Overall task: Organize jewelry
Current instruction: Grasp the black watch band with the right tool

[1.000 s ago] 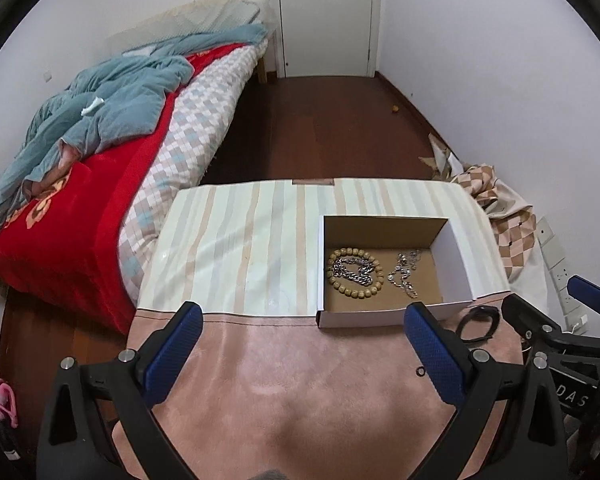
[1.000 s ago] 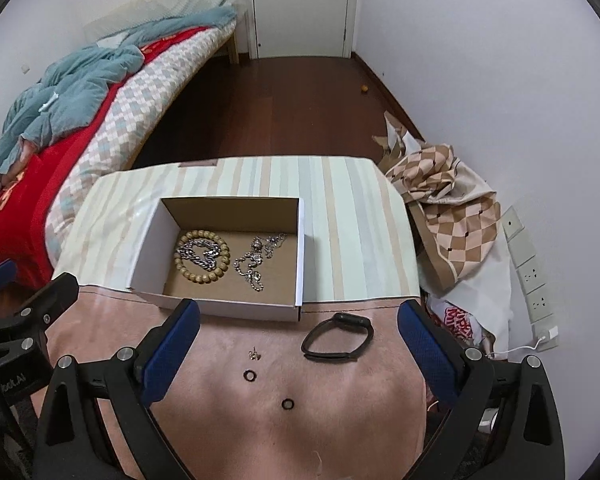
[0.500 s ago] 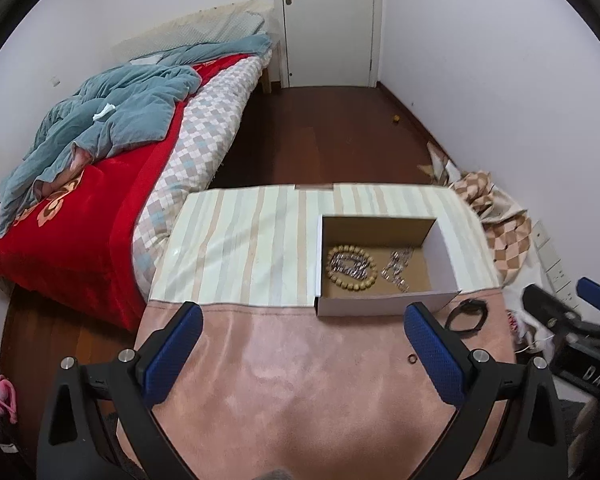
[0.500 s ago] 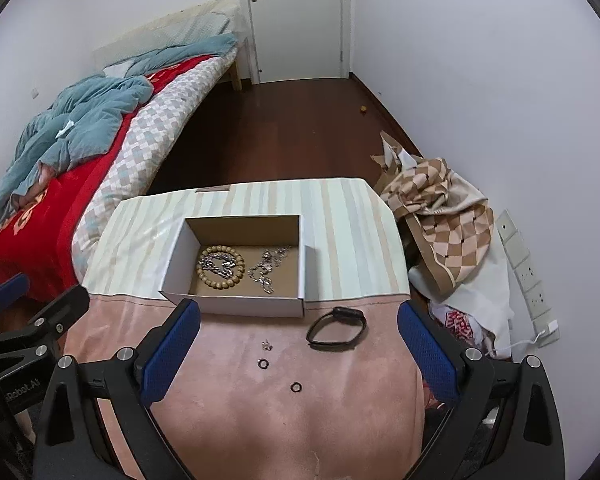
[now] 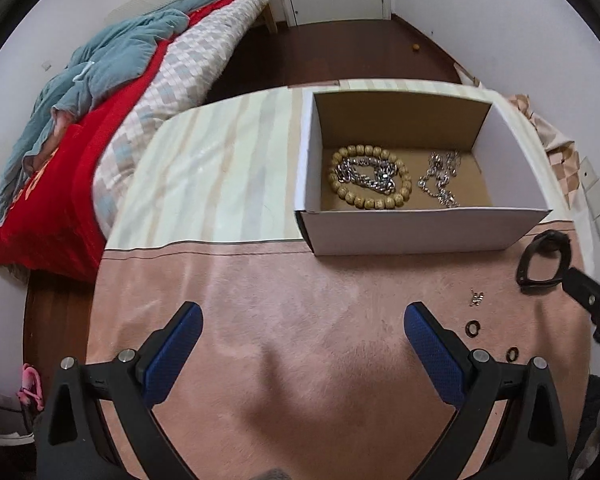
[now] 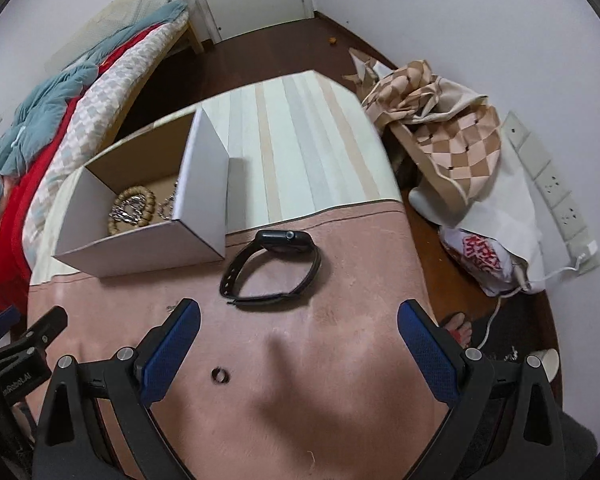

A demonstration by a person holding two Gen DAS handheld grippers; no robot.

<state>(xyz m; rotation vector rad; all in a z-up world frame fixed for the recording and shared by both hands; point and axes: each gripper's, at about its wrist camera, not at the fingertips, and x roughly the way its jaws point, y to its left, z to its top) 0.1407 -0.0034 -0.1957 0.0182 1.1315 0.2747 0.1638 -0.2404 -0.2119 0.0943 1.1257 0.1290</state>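
A white cardboard box (image 5: 420,230) (image 6: 140,248) stands open on the table. In it lie a wooden bead bracelet (image 5: 370,182) (image 6: 134,208), a silver chain bracelet (image 5: 364,174) and a silver chain (image 5: 440,184). A black smartwatch (image 6: 272,270) (image 5: 542,262) lies on the pink cloth right of the box. Two small dark rings (image 5: 473,328) (image 5: 512,354) and a small silver earring (image 5: 476,298) lie near it; one ring (image 6: 220,376) shows in the right wrist view. My left gripper (image 5: 302,354) is open and empty above the cloth. My right gripper (image 6: 298,344) is open and empty, just short of the watch.
The table has a striped cloth (image 5: 220,168) at the far half and pink cloth (image 5: 300,300) at the near half. A bed (image 5: 100,120) stands left. A checked bag (image 6: 452,136), a plastic bag (image 6: 484,256) and a power strip (image 6: 552,184) lie on the floor right.
Both grippers have dropped lower and moved in toward the table. The right one has come close to the watch. The jewelry and box have not moved.
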